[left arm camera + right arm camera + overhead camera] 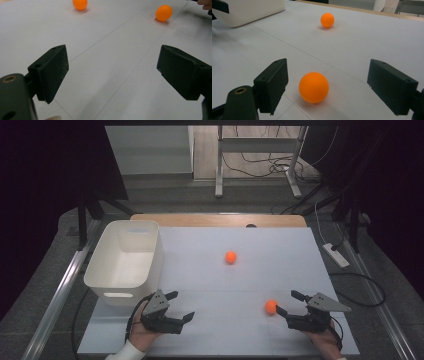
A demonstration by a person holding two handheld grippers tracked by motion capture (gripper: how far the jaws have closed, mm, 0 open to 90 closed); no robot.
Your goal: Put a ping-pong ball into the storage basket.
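two orange balls lie on the white table, and the work in hand looks like gathering them into the bin at the left. the near ball sits right of centre, close to the near edge, and the right gripper has its jaws spread wide with the ball just ahead of the gap, a little toward its left jaw. in the right gripper view the near ball rests on the table between the two black jaws without touching either, so nothing is pinched yet. i judge the gripper is held low and level so the jaws can slide along either side of the ball at its widest part.

the far ball sits well apart, near the middle of the table, free of both grippers. the left gripper rests near the bin's near right corner, jaws also spread and holding nothing; in its own view both balls lie far ahead, with bare table between the jaws. it seems parked there, pointing right toward the balls, out of the other hand's way.

a ball has no long axis and points nowhere, so any approach angle serves equally; the risk, i think, is that it rolls off if one jaw nudges it first. the bin stands upright, open side up, ready to receive.
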